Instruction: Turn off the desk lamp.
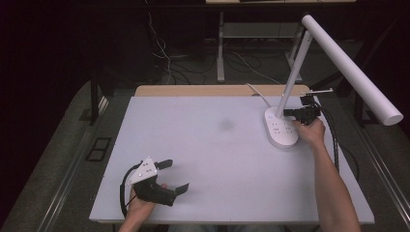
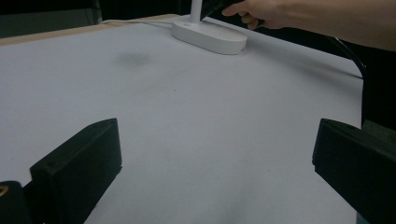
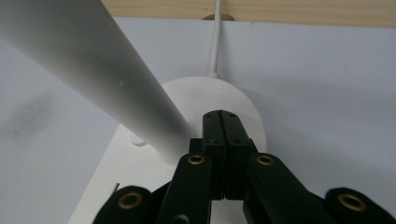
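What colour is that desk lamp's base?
White, like its stem; the lamp base shows best in the high view, with the right gripper beside it.

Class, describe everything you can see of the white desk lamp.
The desk lamp is white, plastic-looking, with an oval base bearing small marks, a slanted stem and a long tubular head angled down to the right. It stands at the table's far right, cord trailing behind. The right gripper, shut, meets the stem's foot.

We see open table (image 1: 203,159) between both grippers; only the desk lamp (image 1: 283,130) blocks the far right corner.
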The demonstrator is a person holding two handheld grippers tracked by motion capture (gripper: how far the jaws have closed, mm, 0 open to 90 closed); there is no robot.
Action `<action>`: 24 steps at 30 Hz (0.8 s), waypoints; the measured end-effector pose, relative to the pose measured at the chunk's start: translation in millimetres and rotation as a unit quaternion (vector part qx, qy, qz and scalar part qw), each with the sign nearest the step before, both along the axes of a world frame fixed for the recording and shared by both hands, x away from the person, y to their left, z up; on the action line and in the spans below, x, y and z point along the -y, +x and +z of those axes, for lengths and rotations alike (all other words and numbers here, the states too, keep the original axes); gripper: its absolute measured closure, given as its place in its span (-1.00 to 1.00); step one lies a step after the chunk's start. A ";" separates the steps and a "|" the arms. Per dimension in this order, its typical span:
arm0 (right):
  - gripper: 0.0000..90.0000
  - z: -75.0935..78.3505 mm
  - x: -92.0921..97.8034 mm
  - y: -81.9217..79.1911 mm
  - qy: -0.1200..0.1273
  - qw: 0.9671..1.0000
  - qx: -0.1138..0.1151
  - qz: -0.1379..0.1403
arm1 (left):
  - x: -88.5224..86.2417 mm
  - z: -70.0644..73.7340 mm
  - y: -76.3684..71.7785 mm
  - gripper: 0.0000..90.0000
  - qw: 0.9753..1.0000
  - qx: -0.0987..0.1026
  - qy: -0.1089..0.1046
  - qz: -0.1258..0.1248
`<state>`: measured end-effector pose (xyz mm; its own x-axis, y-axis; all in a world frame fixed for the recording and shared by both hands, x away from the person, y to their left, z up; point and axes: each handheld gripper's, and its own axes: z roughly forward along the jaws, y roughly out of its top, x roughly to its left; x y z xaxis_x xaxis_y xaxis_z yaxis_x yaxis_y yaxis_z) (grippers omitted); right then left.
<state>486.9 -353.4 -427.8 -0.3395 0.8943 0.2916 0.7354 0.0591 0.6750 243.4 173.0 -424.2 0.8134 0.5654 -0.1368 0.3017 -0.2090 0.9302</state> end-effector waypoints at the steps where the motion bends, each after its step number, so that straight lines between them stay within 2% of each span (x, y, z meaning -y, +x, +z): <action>1: 1.00 -0.3 -0.8 -1.1 -0.001 1.000 0.004 -0.004 | -0.2 0.0 0.2 -1.00 1.000 0.001 0.000 0.000; 4: 1.00 1.0 -0.1 -3.2 0.001 1.000 0.003 -0.005 | -0.5 -0.4 1.1 -1.00 1.000 0.000 -0.001 0.000; 8: 1.00 3.9 0.5 -5.2 -0.010 1.000 0.006 -0.002 | 0.5 -0.3 1.1 -1.00 1.000 0.000 0.000 -0.001; 9: 1.00 5.7 0.8 -7.1 -0.020 1.000 0.013 -0.004 | 1.1 -0.6 0.9 -1.00 1.000 -0.001 0.000 -0.002; 24: 1.00 21.4 1.2 -24.4 -0.024 0.999 0.019 0.014 | 2.1 -0.7 1.5 -1.00 1.000 -0.003 -0.003 -0.006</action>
